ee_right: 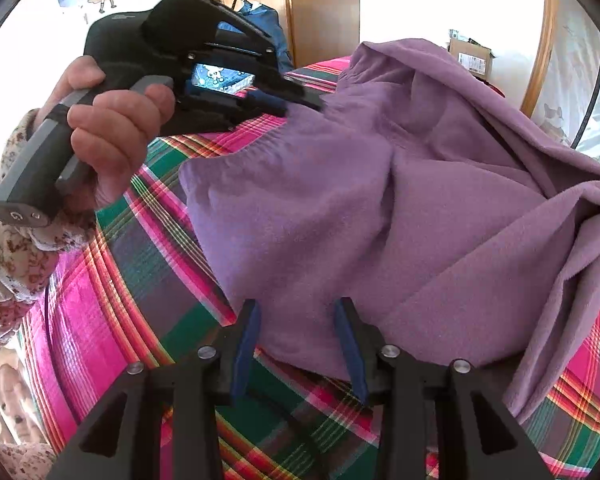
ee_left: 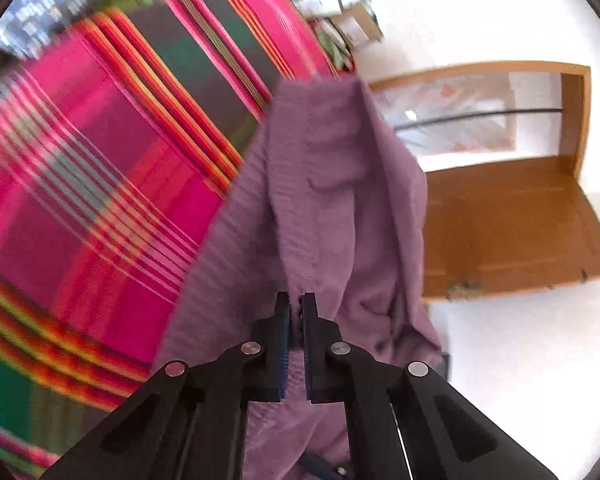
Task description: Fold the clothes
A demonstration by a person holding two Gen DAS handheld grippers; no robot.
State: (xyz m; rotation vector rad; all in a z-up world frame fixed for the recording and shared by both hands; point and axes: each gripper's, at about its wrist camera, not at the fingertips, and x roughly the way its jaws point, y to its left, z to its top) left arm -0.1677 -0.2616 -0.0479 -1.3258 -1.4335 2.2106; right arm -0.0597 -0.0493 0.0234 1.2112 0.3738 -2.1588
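a purple garment is lying bunched up on a bed with a bright plaid blanket, and part of it is being lifted off the bed. the right gripper is sitting wide open just at the near edge of the purple cloth, holding nothing. the left gripper is pinching a fold of the cloth tight between its fingers. a hand in a flowery sleeve is squeezing its handle. farther back, a wooden door is standing open by a white wall, with a cardboard box and a wooden wardrobe beyond the bed.

Purple fleece garment, lifted, crumpled
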